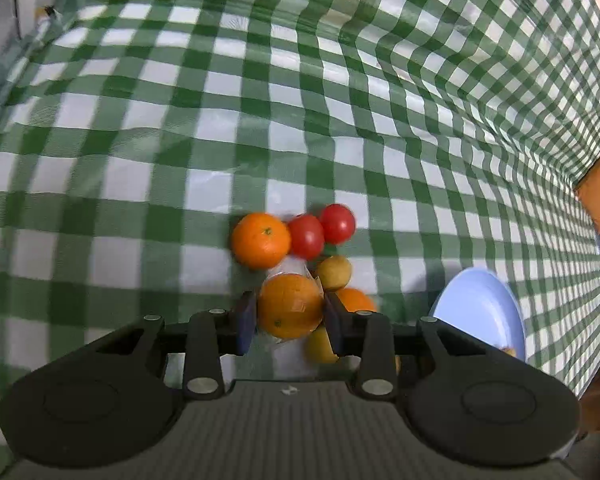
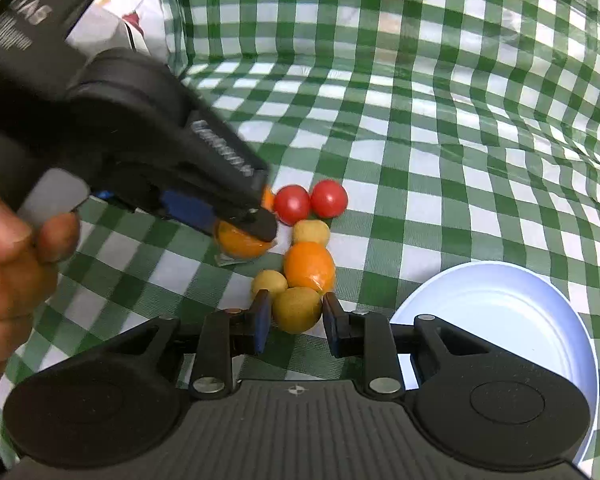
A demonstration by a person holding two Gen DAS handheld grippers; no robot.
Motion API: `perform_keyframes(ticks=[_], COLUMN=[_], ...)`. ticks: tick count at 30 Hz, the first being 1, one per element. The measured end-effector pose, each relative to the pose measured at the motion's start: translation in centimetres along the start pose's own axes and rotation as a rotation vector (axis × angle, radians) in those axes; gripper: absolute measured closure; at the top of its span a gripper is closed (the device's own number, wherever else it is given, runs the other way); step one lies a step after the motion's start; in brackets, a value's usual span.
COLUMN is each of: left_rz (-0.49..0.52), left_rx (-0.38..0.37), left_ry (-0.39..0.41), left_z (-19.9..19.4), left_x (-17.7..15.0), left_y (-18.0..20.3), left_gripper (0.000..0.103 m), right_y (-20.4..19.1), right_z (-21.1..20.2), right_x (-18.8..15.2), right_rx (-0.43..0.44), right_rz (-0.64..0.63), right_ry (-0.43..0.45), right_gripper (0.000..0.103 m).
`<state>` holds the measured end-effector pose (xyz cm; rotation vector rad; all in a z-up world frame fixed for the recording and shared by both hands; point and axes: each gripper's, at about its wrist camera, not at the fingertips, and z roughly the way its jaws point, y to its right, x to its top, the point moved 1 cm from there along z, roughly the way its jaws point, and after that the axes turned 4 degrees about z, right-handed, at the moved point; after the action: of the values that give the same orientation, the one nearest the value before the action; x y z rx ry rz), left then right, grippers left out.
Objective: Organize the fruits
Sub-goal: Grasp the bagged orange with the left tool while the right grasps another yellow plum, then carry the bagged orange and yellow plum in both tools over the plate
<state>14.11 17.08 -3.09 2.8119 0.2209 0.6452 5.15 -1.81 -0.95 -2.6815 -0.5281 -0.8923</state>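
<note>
Left wrist view: your checked worktop point(image 1: 140, 160) carries a pale blue plate point(image 1: 484, 312) beside the clustered fruit. Your left hand-held gripper point(image 1: 290, 320) clamps a wrapped orange point(image 1: 290, 306). Your right hand-held gripper point(image 2: 296, 312) straddles a yellow-green fruit point(image 2: 297, 309); contact unclear.

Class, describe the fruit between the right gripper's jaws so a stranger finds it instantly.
Start at the pale blue plate on the green-checked tablecloth. Just left lies a fruit cluster. Nearest the camera sits the round olive-green fruit, largest and greenest of the yellowish ones.
</note>
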Motion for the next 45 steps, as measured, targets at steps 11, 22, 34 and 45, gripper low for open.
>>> perform_keyframes(ticks=[11, 22, 34, 45], left_rz=[0.095, 0.149, 0.181, 0.169], left_rx=[0.112, 0.159, 0.182, 0.159], left_ry=[-0.057, -0.114, -0.129, -0.04], left_z=[-5.0, -3.4, -2.4, -4.1], left_x=[-7.4, -8.5, -8.3, -7.6], left_y=[-2.3, -2.3, -1.4, -1.5], left_gripper=[0.063, 0.062, 0.062, 0.062], right_y=[-1.0, -2.5, -2.9, -1.9], right_z=[-2.6, -2.5, -1.5, -5.6], right_x=[-2.3, -5.3, -5.4, -3.1], right_rx=[0.064, 0.077, 0.065, 0.059], right_rz=[-0.056, -0.174, -0.179, -0.166], right_ry=[-0.045, -0.163, -0.171, -0.003], right_gripper=[0.074, 0.074, 0.074, 0.074])
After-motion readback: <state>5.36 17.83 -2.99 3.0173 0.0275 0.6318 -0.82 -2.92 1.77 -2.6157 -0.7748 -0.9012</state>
